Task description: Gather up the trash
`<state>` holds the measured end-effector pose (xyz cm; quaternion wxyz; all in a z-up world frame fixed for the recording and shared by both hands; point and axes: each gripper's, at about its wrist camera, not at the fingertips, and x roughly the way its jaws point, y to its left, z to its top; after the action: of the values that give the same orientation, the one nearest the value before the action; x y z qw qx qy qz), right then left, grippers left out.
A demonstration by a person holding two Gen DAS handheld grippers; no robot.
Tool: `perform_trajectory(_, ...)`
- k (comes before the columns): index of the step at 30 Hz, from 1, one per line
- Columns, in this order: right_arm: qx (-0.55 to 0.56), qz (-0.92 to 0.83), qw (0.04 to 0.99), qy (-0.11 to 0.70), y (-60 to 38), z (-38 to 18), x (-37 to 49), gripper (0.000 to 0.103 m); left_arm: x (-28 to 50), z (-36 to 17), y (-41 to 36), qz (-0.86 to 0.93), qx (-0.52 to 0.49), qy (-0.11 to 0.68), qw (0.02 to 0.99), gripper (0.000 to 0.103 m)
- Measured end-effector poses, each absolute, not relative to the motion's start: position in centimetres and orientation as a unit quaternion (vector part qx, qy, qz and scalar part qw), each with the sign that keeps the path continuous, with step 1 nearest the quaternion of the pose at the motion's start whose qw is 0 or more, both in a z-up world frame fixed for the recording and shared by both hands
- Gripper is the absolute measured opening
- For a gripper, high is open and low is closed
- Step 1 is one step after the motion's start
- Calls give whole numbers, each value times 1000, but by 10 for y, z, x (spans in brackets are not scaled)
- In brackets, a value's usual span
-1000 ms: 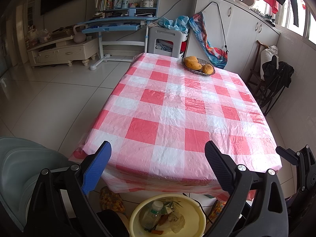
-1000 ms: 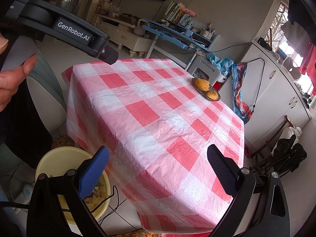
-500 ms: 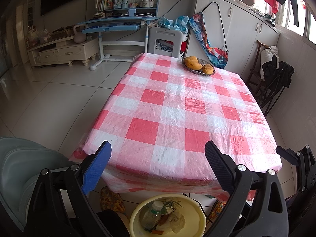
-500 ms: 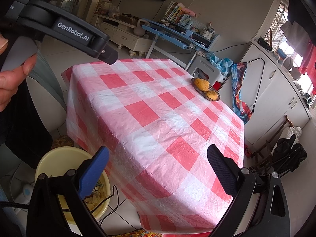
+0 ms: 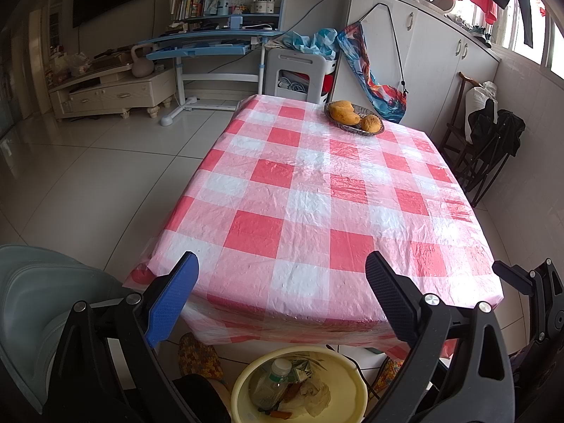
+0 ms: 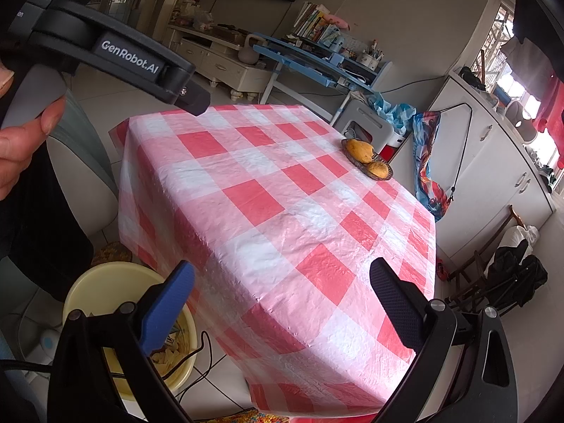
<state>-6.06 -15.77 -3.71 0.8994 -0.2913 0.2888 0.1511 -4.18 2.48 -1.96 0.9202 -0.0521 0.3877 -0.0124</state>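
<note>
Left wrist: left tool (image 5: pixel 280 294) gapes, level, above basin (image 5: pixel 356 384).

Daylight enters from the windows (image 5: pixel 528 17) at the upper right, which are blown out to near white in both views. It falls across the plastic tablecloth (image 5: pixel 317 204), leaving a soft glare patch on the wrinkled film near the middle and a brighter sheen on the near corner in the right wrist view (image 6: pixel 335 317). The tiled floor (image 5: pixel 88 176) reflects a pale, diffuse glow. The far left of the room is dimmer. Under the table the yellow basin (image 5: pixel 299 387) sits in shade. Both frames are sharp at the centre, with strong fisheye bending and dark vignetting in the corners. The hand (image 6: pixel 21 148) at the left edge is soft and close.
</note>
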Motion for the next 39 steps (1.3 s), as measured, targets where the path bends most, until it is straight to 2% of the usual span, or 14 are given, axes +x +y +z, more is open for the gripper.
perform_trajectory(30, -287, 150, 901, 289, -160, -37, -60, 95, -35, -15, 32, -1, -39, 378, 925, 92)
perform_trajectory(39, -273, 144, 905, 294, -164, -35, -57, 95, -39, -15, 31, 5, -35, 374, 927, 95)
